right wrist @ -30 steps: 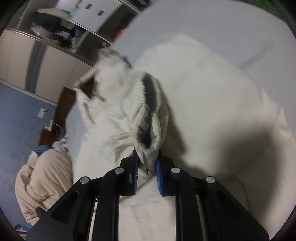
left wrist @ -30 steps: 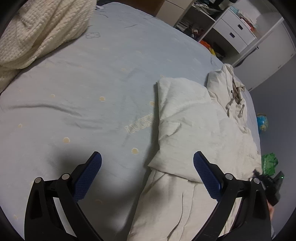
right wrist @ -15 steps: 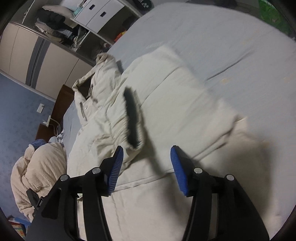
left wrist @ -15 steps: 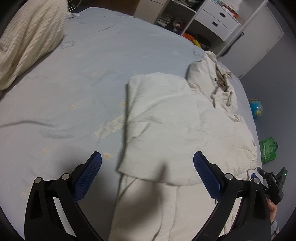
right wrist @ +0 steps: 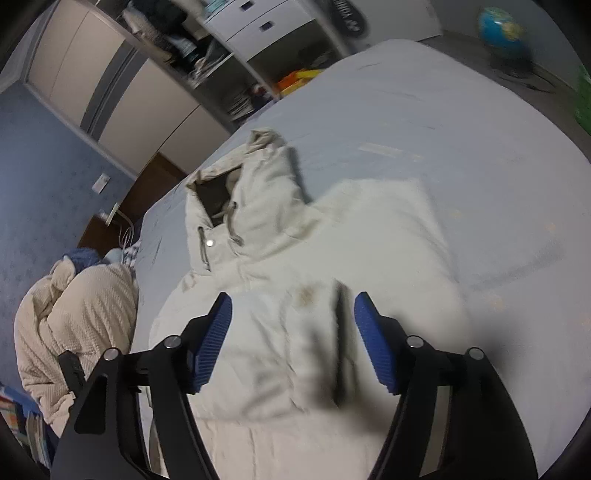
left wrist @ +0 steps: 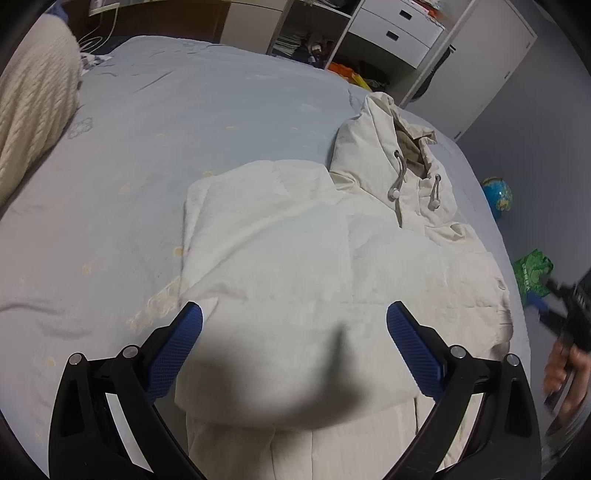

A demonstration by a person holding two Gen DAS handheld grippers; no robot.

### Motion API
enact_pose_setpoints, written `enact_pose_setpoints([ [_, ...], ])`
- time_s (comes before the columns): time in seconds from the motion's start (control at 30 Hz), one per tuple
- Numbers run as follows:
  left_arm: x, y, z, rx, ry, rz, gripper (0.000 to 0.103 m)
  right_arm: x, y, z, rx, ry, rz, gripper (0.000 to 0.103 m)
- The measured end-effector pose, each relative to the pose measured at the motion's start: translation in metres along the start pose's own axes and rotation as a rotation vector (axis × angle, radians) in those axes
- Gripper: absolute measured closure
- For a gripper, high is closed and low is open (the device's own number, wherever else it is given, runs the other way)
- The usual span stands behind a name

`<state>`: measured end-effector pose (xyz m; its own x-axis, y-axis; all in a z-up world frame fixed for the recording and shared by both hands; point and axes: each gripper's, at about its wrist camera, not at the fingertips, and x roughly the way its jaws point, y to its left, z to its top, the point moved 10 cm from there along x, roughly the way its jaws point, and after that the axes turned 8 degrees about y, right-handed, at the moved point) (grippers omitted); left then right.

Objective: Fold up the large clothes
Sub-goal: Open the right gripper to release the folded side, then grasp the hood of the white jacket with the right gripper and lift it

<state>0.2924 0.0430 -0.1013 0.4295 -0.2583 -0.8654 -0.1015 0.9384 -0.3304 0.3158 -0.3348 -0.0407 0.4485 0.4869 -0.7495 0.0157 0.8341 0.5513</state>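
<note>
A cream hooded jacket point(left wrist: 332, 258) lies flat on the light blue bed point(left wrist: 166, 129), both sleeves folded in over its chest, hood point(left wrist: 388, 140) pointing to the far side. My left gripper point(left wrist: 293, 321) is open and empty, hovering above the jacket's lower chest. In the right wrist view the jacket point(right wrist: 314, 277) lies ahead and my right gripper point(right wrist: 291, 314) is open and empty above the folded sleeve. The right gripper also shows at the right edge of the left wrist view point(left wrist: 569, 314), blurred.
A cream knitted blanket point(left wrist: 33, 110) is heaped at the bed's left side, also in the right wrist view point(right wrist: 74, 314). White drawers and open shelves point(left wrist: 369, 33) stand beyond the bed. A globe point(left wrist: 496, 194) and a green bag point(left wrist: 532, 273) sit on the floor at right.
My right gripper let go of the sleeve cuff, opened, and pulled back. The sleeve now lies flat on the chest. My left gripper swung right to hover over the jacket.
</note>
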Motion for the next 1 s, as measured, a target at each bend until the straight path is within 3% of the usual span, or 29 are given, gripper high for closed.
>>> enact_pose_setpoints([
  [0.27,0.012,0.005,0.02,-0.001,-0.021,-0.007,0.007,0.068,0.031,0.059,-0.07,0.078,-0.01,0.032],
  [0.53,0.027,0.023,0.034,-0.023,-0.014,-0.004,0.007,0.137,0.045,0.121,-0.046,0.12,0.015,0.028],
  [1.0,0.032,0.04,0.032,-0.058,-0.009,-0.005,0.007,0.22,0.038,0.172,-0.067,0.171,-0.004,0.026],
])
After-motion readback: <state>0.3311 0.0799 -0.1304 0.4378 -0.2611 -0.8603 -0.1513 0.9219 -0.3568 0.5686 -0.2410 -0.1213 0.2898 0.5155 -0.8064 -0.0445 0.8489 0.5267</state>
